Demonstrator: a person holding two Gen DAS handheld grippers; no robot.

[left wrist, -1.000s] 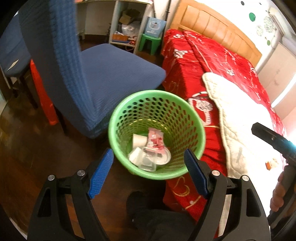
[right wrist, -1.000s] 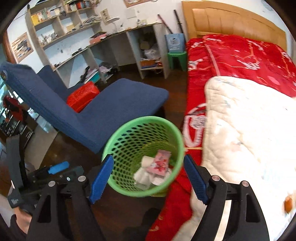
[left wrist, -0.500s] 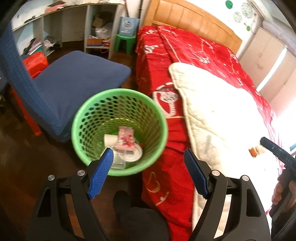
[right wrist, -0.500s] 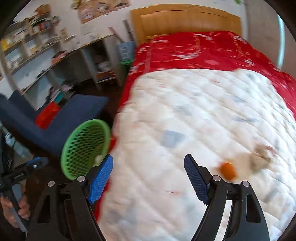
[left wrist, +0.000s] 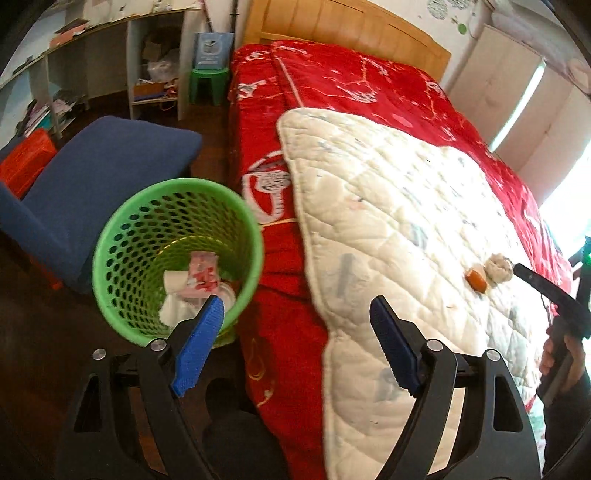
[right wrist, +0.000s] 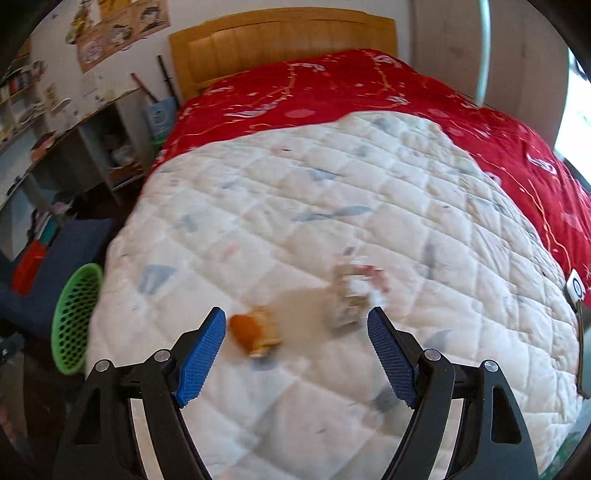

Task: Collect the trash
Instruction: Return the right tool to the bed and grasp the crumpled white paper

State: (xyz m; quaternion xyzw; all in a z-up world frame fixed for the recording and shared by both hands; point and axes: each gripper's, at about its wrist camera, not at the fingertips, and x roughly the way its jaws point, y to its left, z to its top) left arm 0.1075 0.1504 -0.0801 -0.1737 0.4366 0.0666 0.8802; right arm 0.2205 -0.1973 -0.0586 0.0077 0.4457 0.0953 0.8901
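Note:
A green perforated trash basket [left wrist: 110,236] stands on the floor beside the bed, with white cups and a pink wrapper [left wrist: 201,275] inside; it also shows in the right wrist view [right wrist: 72,321]. On the white quilt [right wrist: 295,206] lie an orange piece of trash [right wrist: 253,332] and a crumpled whitish wrapper [right wrist: 351,295], both blurred; they show in the left wrist view too, the orange piece [left wrist: 476,277] and the wrapper [left wrist: 498,267]. My right gripper [right wrist: 295,350] is open and empty just above them. My left gripper [left wrist: 295,343] is open and empty, over the bed's edge by the basket.
A blue chair [left wrist: 110,158] and an orange crate [left wrist: 22,166] stand left of the basket. A red bedspread [left wrist: 351,92] covers the bed up to a wooden headboard [left wrist: 343,33]. Cluttered shelves [left wrist: 147,74] and a green stool [left wrist: 207,83] stand behind.
Both grippers swung right, away from the basket toward the bed. The right gripper moved closer to the two pieces of trash on the quilt. Both stayed open.

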